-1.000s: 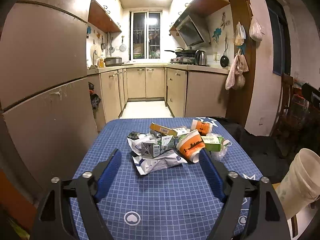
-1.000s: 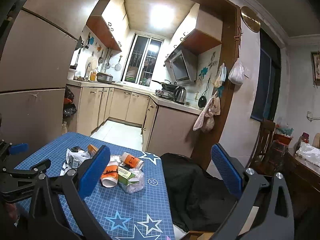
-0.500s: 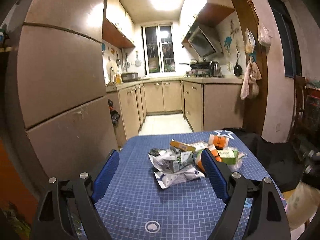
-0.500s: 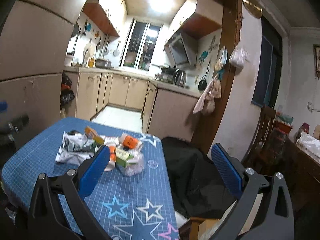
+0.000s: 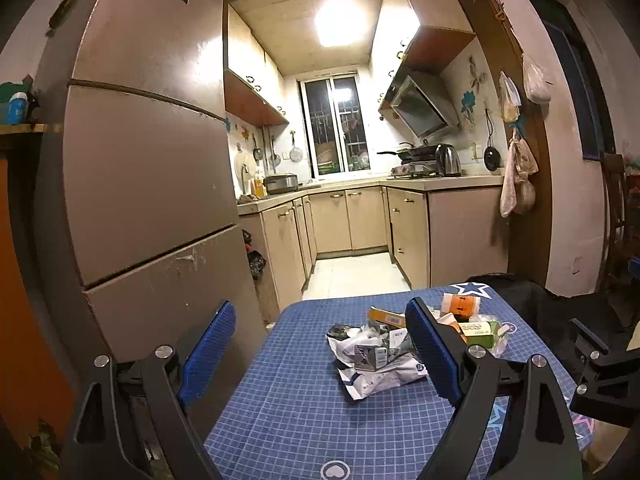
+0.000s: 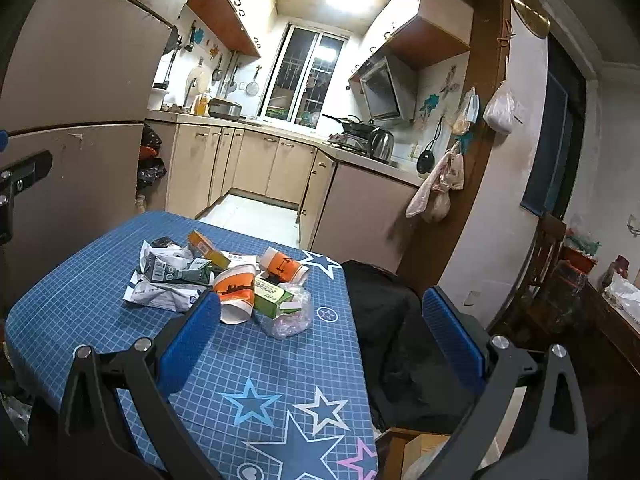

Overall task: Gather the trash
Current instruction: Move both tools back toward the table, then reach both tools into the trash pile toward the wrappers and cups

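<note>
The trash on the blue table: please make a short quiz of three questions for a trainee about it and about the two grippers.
1. True or false: the left gripper holds a piece of trash.
2. Which item lies nearest the table's right edge in the right wrist view? A) clear plastic bag B) white crumpled wrapper C) yellow box
3. Fill in: the orange paper cup lies on its ____.

Key: 1 false, its jaws are opening with nothing between them. 2 A. 3 side.
</note>
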The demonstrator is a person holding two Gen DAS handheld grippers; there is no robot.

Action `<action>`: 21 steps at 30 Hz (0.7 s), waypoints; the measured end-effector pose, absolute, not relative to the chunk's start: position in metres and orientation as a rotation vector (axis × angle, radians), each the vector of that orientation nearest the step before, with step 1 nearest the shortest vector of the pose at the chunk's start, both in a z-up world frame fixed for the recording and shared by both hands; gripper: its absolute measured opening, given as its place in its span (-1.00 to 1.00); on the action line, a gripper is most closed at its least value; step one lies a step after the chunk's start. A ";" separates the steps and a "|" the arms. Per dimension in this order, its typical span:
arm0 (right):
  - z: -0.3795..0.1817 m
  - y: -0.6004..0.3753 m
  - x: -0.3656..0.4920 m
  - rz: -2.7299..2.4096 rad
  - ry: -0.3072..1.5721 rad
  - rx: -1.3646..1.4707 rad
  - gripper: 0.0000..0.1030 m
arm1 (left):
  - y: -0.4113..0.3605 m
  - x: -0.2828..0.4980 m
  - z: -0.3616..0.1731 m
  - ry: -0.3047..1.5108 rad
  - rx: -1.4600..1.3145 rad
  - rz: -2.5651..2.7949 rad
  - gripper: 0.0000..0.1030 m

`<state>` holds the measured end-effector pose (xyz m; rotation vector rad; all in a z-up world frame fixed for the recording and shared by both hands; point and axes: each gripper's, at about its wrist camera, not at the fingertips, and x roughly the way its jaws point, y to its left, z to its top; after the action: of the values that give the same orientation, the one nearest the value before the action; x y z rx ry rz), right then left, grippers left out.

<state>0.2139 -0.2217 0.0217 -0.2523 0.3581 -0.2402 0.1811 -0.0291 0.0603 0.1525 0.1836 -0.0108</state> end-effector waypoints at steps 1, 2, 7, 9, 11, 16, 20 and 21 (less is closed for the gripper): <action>0.021 -0.222 0.215 -0.237 0.362 -0.253 0.89 | -0.028 0.181 0.060 0.181 0.153 -0.009 0.69; 0.021 -0.221 0.216 -0.235 0.364 -0.254 0.89 | -0.028 0.181 0.061 0.179 0.154 -0.007 0.69; 0.018 -0.220 0.218 -0.227 0.371 -0.256 0.89 | -0.028 0.181 0.061 0.172 0.161 0.004 0.69; 0.018 -0.219 0.220 -0.225 0.374 -0.257 0.89 | -0.026 0.183 0.060 0.172 0.163 0.007 0.69; 0.017 -0.219 0.220 -0.224 0.376 -0.258 0.89 | -0.026 0.184 0.060 0.173 0.163 0.009 0.69; 0.016 -0.218 0.223 -0.223 0.380 -0.260 0.89 | -0.025 0.185 0.058 0.174 0.164 0.012 0.69; 0.011 -0.220 0.226 -0.230 0.388 -0.262 0.89 | -0.021 0.192 0.053 0.184 0.166 0.016 0.73; 0.007 -0.222 0.229 -0.231 0.395 -0.261 0.89 | -0.019 0.195 0.051 0.190 0.165 0.014 0.75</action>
<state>0.2287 -0.2224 0.0071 -0.2605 0.3955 -0.2314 0.1948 -0.0188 0.0505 0.1655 0.1904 0.0137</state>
